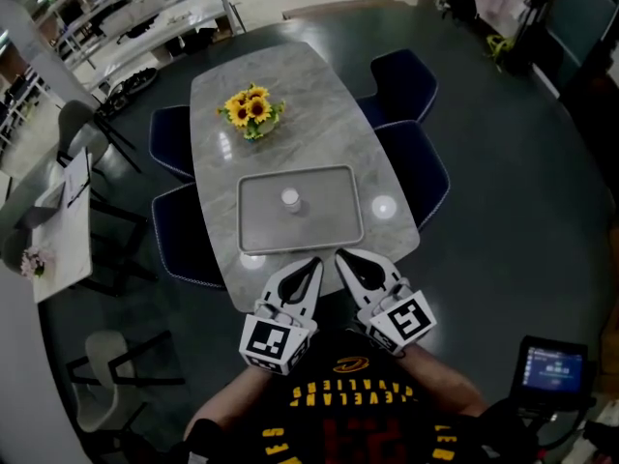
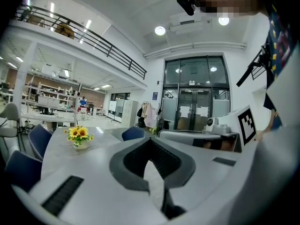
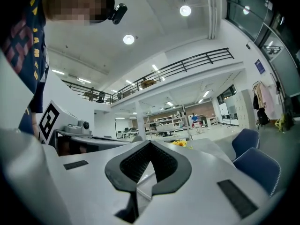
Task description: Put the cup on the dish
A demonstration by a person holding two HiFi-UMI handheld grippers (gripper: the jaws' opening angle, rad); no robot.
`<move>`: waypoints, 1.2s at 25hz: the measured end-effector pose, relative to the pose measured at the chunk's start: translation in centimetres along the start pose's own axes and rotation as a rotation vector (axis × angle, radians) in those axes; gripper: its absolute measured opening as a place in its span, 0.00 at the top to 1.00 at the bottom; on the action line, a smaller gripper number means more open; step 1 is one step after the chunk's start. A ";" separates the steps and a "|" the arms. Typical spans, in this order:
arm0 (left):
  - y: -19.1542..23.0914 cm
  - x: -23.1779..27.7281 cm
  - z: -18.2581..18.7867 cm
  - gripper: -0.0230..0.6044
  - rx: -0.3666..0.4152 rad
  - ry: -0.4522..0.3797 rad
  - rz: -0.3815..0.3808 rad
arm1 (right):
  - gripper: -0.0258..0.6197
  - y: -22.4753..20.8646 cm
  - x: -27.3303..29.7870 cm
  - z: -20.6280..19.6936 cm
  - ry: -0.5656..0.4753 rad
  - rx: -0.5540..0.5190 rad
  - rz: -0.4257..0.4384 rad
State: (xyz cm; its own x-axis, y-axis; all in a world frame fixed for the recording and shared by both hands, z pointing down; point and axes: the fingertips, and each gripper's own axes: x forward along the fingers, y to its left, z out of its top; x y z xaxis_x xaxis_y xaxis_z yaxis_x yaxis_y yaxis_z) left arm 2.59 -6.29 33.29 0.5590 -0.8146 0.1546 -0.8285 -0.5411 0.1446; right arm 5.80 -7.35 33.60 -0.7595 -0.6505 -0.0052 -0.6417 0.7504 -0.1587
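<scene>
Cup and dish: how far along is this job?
Looks done: the small white cup sits on the grey tray. Nothing is in hand: left gripper and right gripper are shut and empty, short of the tray. Nothing visibly left.

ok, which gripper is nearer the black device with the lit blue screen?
Right. The right gripper sits up and left of the black device with the lit blue screen; the left gripper is farther left still.

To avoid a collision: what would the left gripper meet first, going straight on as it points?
Likely nothing near: the left gripper points about level and seems to pass over the tray; height unclear.
</scene>
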 end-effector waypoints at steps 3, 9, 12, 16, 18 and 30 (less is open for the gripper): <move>-0.9 -0.4 0.4 0.96 0.021 -0.003 0.007 | 0.95 0.4 -0.9 0.6 -0.006 -0.023 0.000; -2.3 -1.4 0.4 0.96 0.084 -0.044 0.007 | 0.95 1.0 -2.4 1.6 -0.051 -0.075 -0.012; -3.0 -1.5 0.2 0.96 0.080 -0.028 0.008 | 0.95 1.1 -2.9 1.5 -0.055 -0.077 -0.004; -3.4 -1.5 -0.3 0.96 0.081 -0.048 0.021 | 0.95 1.0 -3.6 1.1 -0.052 -0.086 -0.001; -3.5 -1.7 -0.4 0.96 0.086 -0.036 0.025 | 0.95 0.9 -3.7 1.1 -0.052 -0.089 -0.002; -4.5 -1.6 -0.7 0.96 0.089 -0.043 0.027 | 0.95 0.7 -4.9 0.7 -0.047 -0.094 -0.004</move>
State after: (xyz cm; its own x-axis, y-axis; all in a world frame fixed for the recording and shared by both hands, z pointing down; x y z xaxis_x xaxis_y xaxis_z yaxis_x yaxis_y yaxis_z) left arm 5.45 -2.38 33.04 0.5359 -0.8364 0.1146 -0.8441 -0.5335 0.0533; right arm 9.15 -3.74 32.83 -0.7525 -0.6566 -0.0511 -0.6536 0.7540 -0.0651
